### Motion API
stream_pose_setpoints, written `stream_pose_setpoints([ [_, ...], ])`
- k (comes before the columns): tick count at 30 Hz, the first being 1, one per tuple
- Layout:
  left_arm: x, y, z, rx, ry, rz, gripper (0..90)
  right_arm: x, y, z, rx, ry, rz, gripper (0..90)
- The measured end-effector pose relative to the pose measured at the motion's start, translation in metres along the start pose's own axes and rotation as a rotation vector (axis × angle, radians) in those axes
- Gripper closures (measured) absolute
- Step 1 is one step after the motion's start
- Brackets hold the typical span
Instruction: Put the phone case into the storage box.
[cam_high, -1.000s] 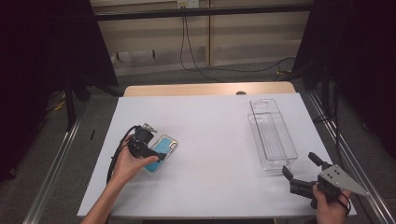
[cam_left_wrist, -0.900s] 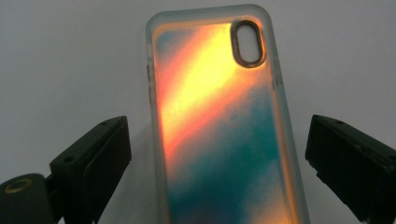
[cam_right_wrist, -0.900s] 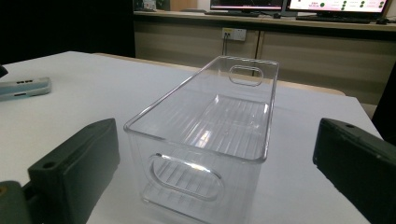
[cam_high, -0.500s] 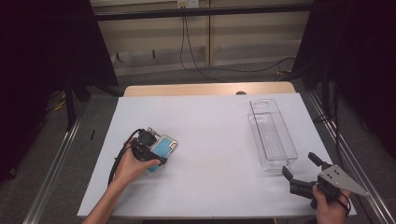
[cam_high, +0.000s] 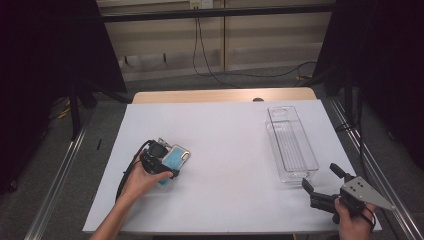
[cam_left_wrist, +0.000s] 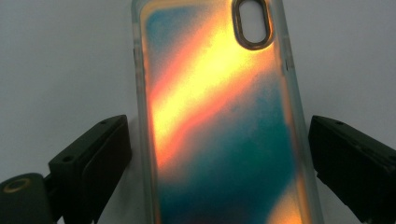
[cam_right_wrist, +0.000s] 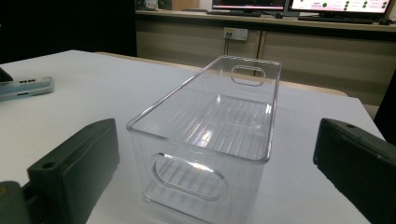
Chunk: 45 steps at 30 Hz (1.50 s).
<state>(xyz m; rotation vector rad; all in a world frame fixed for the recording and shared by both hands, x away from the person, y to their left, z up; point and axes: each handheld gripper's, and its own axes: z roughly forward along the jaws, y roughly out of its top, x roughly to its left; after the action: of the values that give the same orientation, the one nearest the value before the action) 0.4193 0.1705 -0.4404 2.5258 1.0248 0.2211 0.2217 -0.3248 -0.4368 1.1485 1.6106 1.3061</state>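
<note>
A phone case (cam_left_wrist: 219, 93) with a teal, orange and yellow sheen lies flat on the white table (cam_high: 225, 135), camera cut-out pointing away from me. My left gripper (cam_left_wrist: 219, 144) is open, one jaw on each long side of the case with a small gap at both. In the high view the left gripper (cam_high: 159, 164) sits at the table's left over the case (cam_high: 176, 156). A clear plastic bin (cam_high: 291, 142) stands empty at the right. Just short of its near end, my right gripper (cam_high: 320, 177) is open, facing the bin (cam_right_wrist: 210, 135).
The white sheet covers most of the wooden table (cam_high: 220, 95), whose far edge shows behind it. Metal rails (cam_high: 367, 165) run along both sides. In the right gripper view the phone case (cam_right_wrist: 23, 86) shows far left.
The left hand and gripper have shifted slightly over the phone case. The right gripper and the bin have stayed put.
</note>
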Motion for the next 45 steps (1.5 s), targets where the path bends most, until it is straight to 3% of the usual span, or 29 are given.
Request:
stream_pose_setpoints([
  [4, -0.001, 0.0031, -0.0011, 0.031, -0.003, 0.001, 9.8, -0.0001, -0.0001, 0.0002, 0.0, 0.002, -0.001, 0.0],
  [7, -0.003, 0.003, -0.0025, 0.03, -0.007, -0.005, 14.6, -0.0001, -0.0003, 0.0005, 0.003, 0.001, 0.001, 0.0],
  [14, -0.0031, 0.0044, -0.0032, 0.037, -0.009, -0.007, 16.0, 0.0004, -0.0003, 0.0008, 0.004, 0.001, 0.001, 0.0],
  [17, -0.0036, 0.0019, -0.004, 0.015, -0.003, -0.004, 16.6, 0.0, -0.0004, 0.0007, 0.004, 0.002, 0.003, 0.0],
  [34, 0.0006, 0.0017, -0.0072, 0.001, -0.031, -0.013, 17.1, -0.0004, -0.0002, -0.0002, 0.001, 0.004, 0.001, 0.0],
  [38, 0.0018, 0.0009, -0.0078, -0.012, -0.044, -0.041, 17.1, -0.0005, -0.0002, -0.0005, 0.002, 0.006, 0.001, 0.0],
  [45, 0.001, 0.0019, -0.0091, -0.013, -0.024, -0.041, 17.1, -0.0003, -0.0002, -0.0004, 0.001, 0.007, 0.0, 0.0],
])
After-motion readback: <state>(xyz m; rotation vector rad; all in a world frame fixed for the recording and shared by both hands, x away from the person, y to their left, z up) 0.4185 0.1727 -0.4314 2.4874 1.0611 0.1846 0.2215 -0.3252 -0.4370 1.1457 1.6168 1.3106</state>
